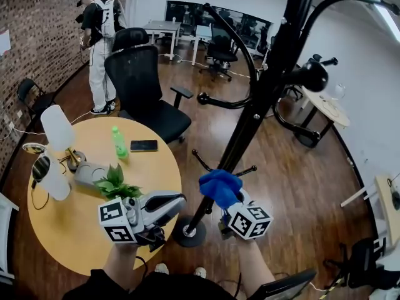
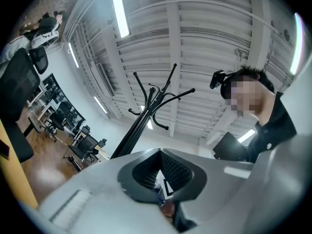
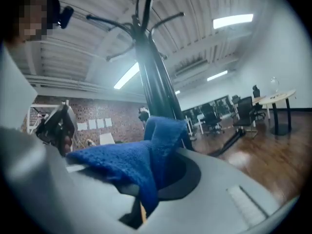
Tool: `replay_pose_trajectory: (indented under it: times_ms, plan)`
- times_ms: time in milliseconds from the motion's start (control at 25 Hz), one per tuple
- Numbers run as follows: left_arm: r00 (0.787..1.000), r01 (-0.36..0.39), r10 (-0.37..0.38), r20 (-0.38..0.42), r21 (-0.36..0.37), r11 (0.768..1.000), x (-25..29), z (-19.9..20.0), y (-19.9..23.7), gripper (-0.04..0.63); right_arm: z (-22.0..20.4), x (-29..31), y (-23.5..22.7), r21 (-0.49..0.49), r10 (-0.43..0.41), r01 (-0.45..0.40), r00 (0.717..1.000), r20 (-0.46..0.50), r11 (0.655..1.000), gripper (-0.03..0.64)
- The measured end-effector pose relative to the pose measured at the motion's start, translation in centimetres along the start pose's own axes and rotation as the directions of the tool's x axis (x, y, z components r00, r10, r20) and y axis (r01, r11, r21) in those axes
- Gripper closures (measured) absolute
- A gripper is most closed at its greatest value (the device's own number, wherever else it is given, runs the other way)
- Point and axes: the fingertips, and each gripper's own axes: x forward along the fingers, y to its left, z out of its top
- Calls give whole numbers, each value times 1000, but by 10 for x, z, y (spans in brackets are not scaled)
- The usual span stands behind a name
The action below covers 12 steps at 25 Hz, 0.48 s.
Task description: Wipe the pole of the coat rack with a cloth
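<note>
- Holding cloth (image 1: pixel 219 185) against pole (image 1: pixel 250 127) low down, approx 6 o'clock in head view, w/ right gripper (image 1: pixel 226 200) clamped on it.
- Left gripper view: shows left gripper (image 2: pixel 160 152) closed up, holding nothing; pole at 11 o'clock.
- Right gripper view: shows cloth pinched by one fold only; could slip out under hard rubbing, and risks wobbling unbraced pole.

Bright ceiling strip lights; fisheye edges, blurred foreground.

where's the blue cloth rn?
Head view, lower centre: the blue cloth is clamped in the right claw, at the low end of the coat rack pole, above its base.
</note>
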Motion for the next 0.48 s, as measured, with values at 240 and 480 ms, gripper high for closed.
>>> replay_pose_trajectory:
  times_ms: [240, 480]
  plan:
    - [1000, -1, 1, -12, -28, 1000, 1, -9, 4, 595, -26, -15, 24, 139, 108, -98, 992, -71, 985, 594]
    - [1000, -3, 2, -18, -48, 999, -5, -13, 10, 595, -27, -25, 36, 227, 184, -169, 982, -50, 959, 594]
